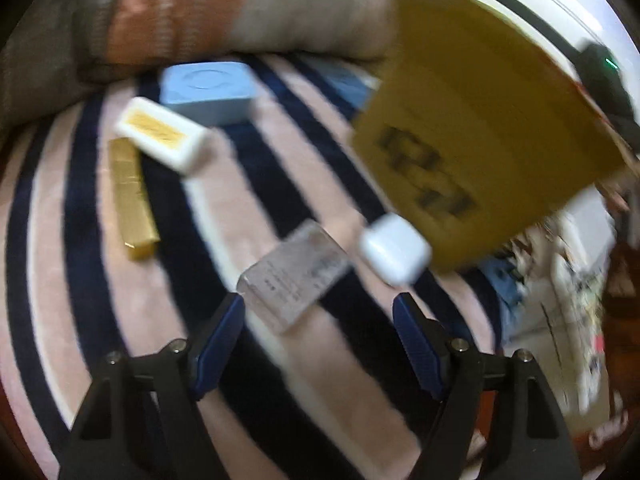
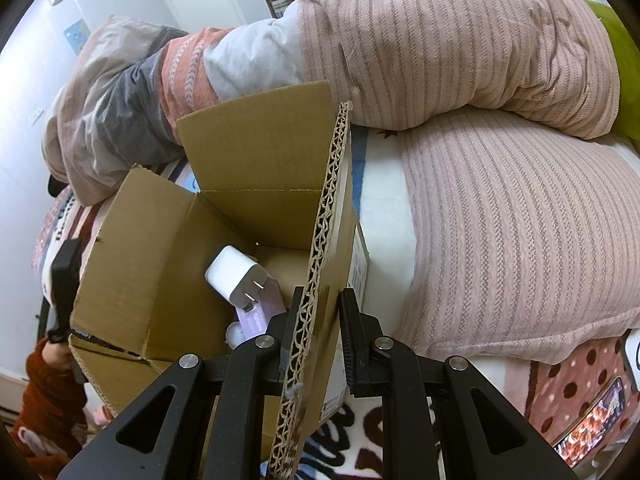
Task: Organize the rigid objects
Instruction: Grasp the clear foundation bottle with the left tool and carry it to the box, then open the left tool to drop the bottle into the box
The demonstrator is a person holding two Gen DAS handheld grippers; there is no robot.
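Roughly midway — a white charger (image 2: 234, 280) lies in the cardboard box (image 2: 160, 264), whose flap the right tongs (image 2: 320, 316) clench; left tongs (image 1: 318, 312) gape over a clear case (image 1: 294, 276), with four more things left on the bed (image 1: 280, 380).

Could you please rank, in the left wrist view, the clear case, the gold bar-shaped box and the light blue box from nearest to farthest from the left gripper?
1. Clear case, just ahead of the open jaws.
2. Gold bar-shaped box, off to the left.
3. Light blue box, far back by the bedding.
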